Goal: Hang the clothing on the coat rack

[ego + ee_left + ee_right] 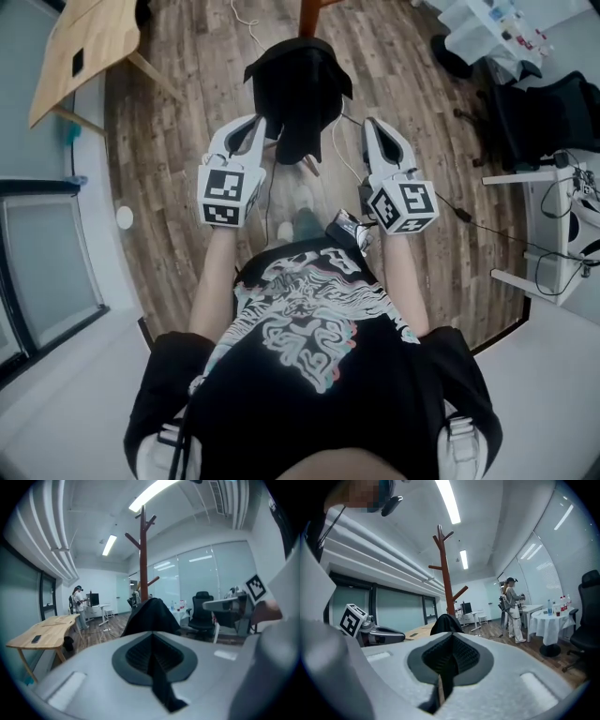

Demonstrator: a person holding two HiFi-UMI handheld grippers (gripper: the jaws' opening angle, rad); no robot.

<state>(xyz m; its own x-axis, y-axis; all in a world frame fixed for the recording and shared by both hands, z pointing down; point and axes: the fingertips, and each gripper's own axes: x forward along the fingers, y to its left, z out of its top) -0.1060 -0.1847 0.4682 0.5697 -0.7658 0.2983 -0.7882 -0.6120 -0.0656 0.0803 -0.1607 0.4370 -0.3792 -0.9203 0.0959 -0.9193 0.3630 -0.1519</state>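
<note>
Wood-plank floor (187, 122) fills the upper half of the head view, with a pale wooden table (84, 42) at the upper left and a white desk (539, 202) at the right edge. You hold the black garment (298, 89) up in the upper middle of that view, bunched between your two grippers and clear of the floor. The reddish-brown pole of the coat rack (309, 14) shows at the top edge, just beyond the garment.

Your left gripper (260, 127) sits on the garment's left side. In the left gripper view its jaws are closed, and a strip of black fabric runs out from between the pads toward the bottom of the frame. Your right gripper (371, 131) sits to the garment's right, and the right gripper view shows the same thing: jaws pressed together with a fold of black cloth pinched in the seam.

In both gripper views the garment's bundled top rises just past the jaws, in front of the lower part of the coat rack, whose bare pegs branch out high in the frame. A black office chair (202, 609) stands right of centre in the left gripper view. A person (513, 613) stands by a white-draped round table (548, 620) at the right of the right gripper view.
</note>
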